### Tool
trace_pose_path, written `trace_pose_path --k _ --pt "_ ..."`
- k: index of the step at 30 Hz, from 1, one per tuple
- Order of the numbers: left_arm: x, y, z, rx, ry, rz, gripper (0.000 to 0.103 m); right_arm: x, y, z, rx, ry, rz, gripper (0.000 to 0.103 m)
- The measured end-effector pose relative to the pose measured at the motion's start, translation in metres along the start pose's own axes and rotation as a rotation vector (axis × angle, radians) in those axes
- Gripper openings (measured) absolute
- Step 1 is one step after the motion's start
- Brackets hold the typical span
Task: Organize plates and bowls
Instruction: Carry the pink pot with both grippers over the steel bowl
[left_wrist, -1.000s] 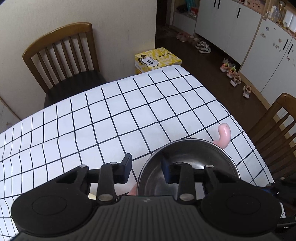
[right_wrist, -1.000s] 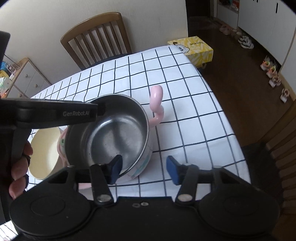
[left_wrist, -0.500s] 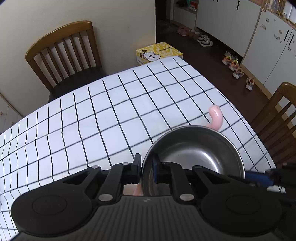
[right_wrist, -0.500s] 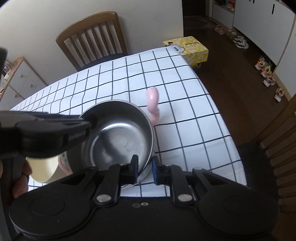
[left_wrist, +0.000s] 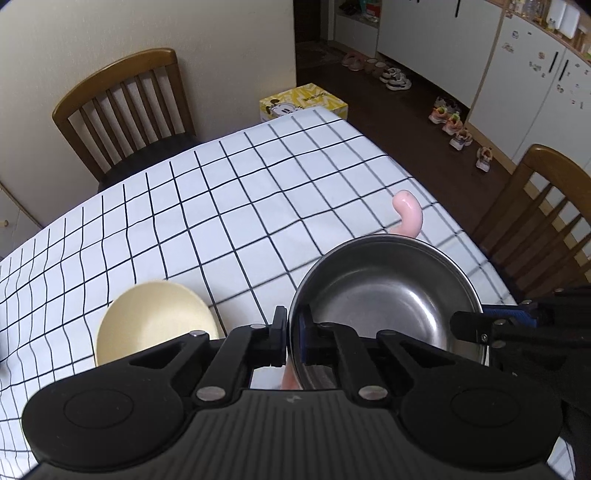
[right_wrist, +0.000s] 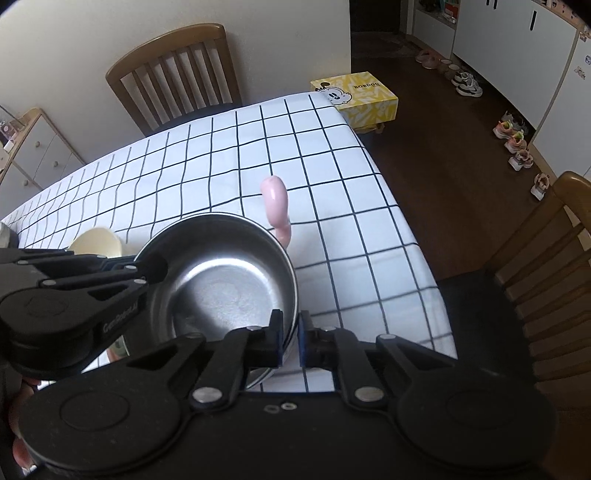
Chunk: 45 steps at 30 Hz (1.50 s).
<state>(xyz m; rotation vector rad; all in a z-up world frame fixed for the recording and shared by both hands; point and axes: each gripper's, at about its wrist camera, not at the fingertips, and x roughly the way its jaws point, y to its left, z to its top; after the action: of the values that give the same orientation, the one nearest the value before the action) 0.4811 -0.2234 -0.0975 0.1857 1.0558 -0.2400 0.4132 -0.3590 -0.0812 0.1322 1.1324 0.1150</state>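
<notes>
A steel bowl (left_wrist: 388, 295) with a pink curved handle (left_wrist: 408, 216) is held above the checked tablecloth (left_wrist: 229, 206). My left gripper (left_wrist: 293, 332) is shut on its left rim. My right gripper (right_wrist: 291, 338) is shut on its near right rim; the bowl (right_wrist: 225, 284) and handle (right_wrist: 276, 201) also show in the right wrist view. A cream bowl (left_wrist: 155, 325) sits on the cloth to the left, also showing in the right wrist view (right_wrist: 98, 242). Something pink under the steel bowl is mostly hidden.
Wooden chairs stand at the far side (left_wrist: 125, 107) and the right side (left_wrist: 546, 206) of the table. A yellow box (right_wrist: 356, 98) and several shoes (left_wrist: 454, 125) lie on the dark floor beyond the table's right edge (right_wrist: 388, 184). A drawer unit (right_wrist: 33, 155) stands at the left.
Both grippers closed on the steel bowl's rim and lifted it. The cream bowl has come into the left wrist view.
</notes>
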Motion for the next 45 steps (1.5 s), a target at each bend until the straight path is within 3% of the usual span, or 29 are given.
trace_pose_path --k 12,23,36,45 --pt "-0.074 -0.014 -0.046 0.03 -0.027 -0.016 0.003 -0.066 0.006 -0.042 -0.002 -0.045 -0.012 0.007" --pt "-0.134 -0.025 -0.111 0.055 -0.023 -0.036 0.003 -0.114 0.018 -0.106 0.013 -0.043 -0.004 0.006" --pt "-0.17 -0.032 -0.19 0.093 0.027 -0.05 0.003 -0.144 0.036 -0.186 0.049 -0.007 0.003 0.006" --pt "-0.167 -0.036 -0.243 0.106 0.089 -0.071 0.003 -0.143 0.046 -0.24 0.056 0.057 -0.002 0.006"
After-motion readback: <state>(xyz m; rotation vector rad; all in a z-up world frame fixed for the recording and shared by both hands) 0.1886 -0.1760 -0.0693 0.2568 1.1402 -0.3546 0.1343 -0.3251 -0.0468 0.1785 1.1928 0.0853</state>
